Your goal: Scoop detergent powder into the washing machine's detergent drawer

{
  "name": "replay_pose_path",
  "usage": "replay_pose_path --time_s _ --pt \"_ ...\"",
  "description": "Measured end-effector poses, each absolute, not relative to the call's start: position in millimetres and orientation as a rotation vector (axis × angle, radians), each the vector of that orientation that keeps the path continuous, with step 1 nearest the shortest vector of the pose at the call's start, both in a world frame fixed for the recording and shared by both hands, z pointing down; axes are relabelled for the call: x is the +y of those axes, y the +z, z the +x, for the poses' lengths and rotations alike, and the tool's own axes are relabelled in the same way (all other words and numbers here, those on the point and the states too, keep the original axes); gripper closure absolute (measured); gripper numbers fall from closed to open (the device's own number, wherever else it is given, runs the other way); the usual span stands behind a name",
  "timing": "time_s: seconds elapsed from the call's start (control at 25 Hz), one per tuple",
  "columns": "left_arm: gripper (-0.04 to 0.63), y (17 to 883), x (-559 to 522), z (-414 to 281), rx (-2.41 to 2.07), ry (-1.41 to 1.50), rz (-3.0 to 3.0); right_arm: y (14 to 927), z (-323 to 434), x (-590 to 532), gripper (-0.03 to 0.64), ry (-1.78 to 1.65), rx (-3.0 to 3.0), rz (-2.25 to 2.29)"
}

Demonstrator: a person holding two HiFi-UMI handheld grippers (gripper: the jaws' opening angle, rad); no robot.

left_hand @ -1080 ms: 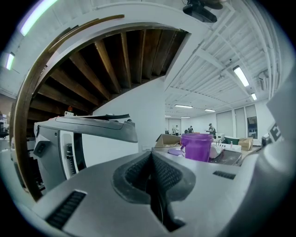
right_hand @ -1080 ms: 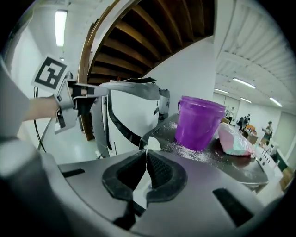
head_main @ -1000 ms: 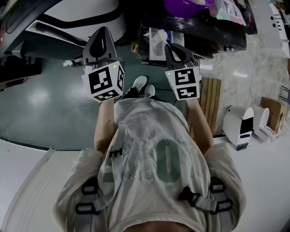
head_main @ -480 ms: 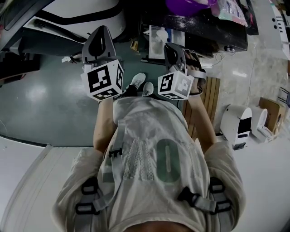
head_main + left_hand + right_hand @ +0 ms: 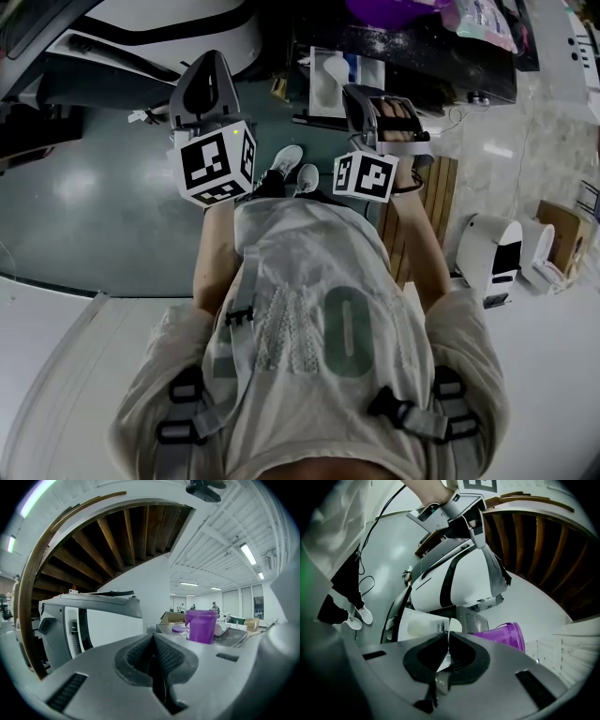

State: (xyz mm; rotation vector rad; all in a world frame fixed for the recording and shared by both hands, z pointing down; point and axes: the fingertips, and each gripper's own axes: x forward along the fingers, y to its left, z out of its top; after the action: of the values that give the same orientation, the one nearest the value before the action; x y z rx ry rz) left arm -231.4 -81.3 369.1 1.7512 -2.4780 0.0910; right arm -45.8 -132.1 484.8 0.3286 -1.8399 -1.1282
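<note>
The open detergent drawer (image 5: pixel 328 82) (image 5: pixel 417 626) holds white powder and juts from the dark unit ahead of me. A purple tub (image 5: pixel 384 9) (image 5: pixel 202 626) (image 5: pixel 506 634) stands on top of that unit. My right gripper (image 5: pixel 362 96) (image 5: pixel 446 634) is rolled onto its side just right of the drawer, shut on the thin handle of a scoop (image 5: pixel 440 665); the scoop's bowl is mostly hidden by the jaws. My left gripper (image 5: pixel 208 64) (image 5: pixel 153 637) is held level to the drawer's left, shut with nothing in it.
A white machine with black trim (image 5: pixel 178 33) (image 5: pixel 459 581) stands at the far left. A detergent bag (image 5: pixel 478 23) lies on the dark top. Wooden slats (image 5: pixel 436 202), two white appliances (image 5: pixel 492 253) and a cardboard box (image 5: pixel 562 230) sit at the right.
My right gripper has rolled about its axis, so its marker cube shows another face, and it has shifted slightly up and right. The left gripper has barely moved.
</note>
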Motion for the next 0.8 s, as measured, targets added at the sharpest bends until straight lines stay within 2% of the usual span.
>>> replay_pose_path --time_s 0.52,0.8 --pt "0.575 371.6 -78.5 -226.3 -2.467 0.094 1.752 487.8 -44.5 -128.0 0.606 -1.139 -1.83 0.29" --pt "0.575 371.3 -76.1 -224.7 -2.464 0.089 1.755 508.6 -52.7 -124.8 0.606 -1.241 -1.708 0.114"
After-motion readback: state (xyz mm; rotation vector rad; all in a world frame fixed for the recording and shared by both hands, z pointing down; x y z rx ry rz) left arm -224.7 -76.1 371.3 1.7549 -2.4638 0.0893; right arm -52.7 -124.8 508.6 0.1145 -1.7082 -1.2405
